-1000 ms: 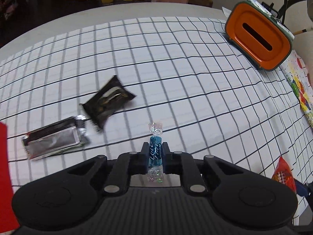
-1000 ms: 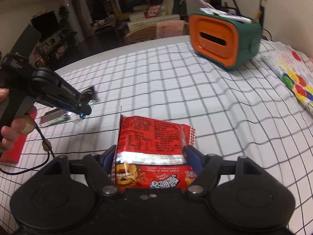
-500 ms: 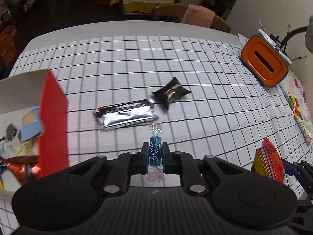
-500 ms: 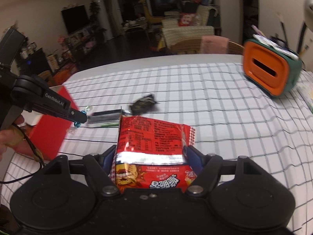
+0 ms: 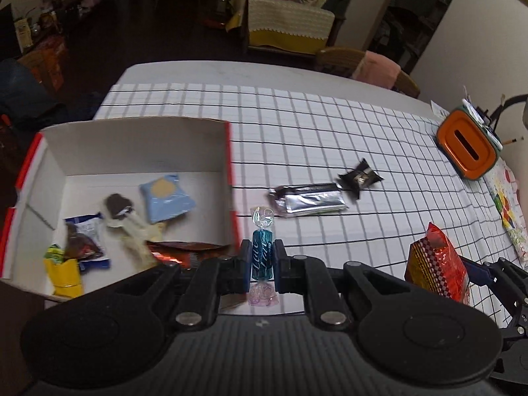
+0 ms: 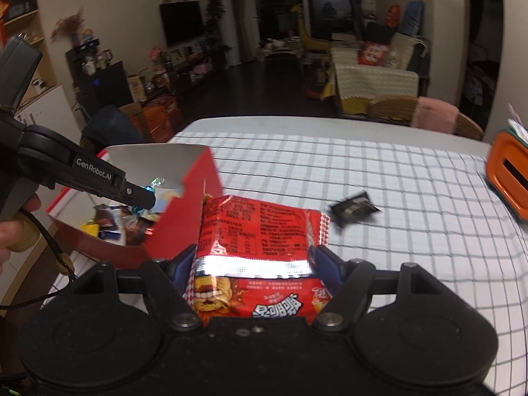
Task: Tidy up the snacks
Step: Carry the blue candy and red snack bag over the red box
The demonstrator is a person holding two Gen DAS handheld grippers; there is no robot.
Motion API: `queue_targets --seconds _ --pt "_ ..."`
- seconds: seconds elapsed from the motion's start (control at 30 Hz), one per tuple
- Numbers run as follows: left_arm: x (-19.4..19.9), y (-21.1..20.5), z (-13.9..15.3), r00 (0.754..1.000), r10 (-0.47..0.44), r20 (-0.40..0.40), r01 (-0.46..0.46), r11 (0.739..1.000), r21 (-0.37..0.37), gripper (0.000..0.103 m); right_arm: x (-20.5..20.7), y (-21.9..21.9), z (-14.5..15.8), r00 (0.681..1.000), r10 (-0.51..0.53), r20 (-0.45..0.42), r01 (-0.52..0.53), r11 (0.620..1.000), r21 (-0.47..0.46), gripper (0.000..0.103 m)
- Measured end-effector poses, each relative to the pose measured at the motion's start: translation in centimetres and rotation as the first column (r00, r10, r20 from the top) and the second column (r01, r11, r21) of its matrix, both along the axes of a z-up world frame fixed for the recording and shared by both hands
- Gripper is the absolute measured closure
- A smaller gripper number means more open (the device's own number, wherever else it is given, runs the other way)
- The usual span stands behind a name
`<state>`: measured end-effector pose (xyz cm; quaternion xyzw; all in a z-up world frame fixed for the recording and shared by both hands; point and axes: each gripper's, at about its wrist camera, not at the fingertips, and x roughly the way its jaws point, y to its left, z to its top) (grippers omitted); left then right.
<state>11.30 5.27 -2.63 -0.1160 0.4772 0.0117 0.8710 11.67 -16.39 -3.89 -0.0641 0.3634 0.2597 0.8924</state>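
Red-walled box [image 5: 227, 151] sits at desk's left, open top, several snacks already inside. Left gripper [image 5: 262, 265] fingers clamped on blue candy [image 5: 262, 257], long axis upright between pads, twisted ends sticking out above and below; candy hangs just by box's near right wall, box lying left of fingers. Silver bar [image 5: 308, 199] and black packet [image 5: 359, 178] lie on checked desk [image 5: 330, 125] further right, untouched. Right gripper [image 6: 255, 259] fingers clamped on red snack bag [image 6: 260, 231], bag lying flat, box just left of it. Left hand looks nearer drop.

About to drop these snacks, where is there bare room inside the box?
The box floor is bare along its far wall, behind the blue packet. The near half is crowded with wrappers, the yellow one in the near corner.
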Motion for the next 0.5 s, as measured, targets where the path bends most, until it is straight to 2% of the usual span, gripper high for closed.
queue_targets --seconds 0.2,0.5 --pt "-2.1 5.2 0.3 0.999 0.053 0.01 -0.053 0.999 0.004 0.09 -0.5 5.0 0.3 0.999 0.043 0.015 -0.043 0.999 -0.014 0.029" --pt "-3.9 12.2 -0.9 0.993 0.115 0.0 -0.115 0.993 0.025 0.09 -0.6 12.4 -0.5 0.994 0.106 0.029 -0.104 0.993 -0.062 0.029"
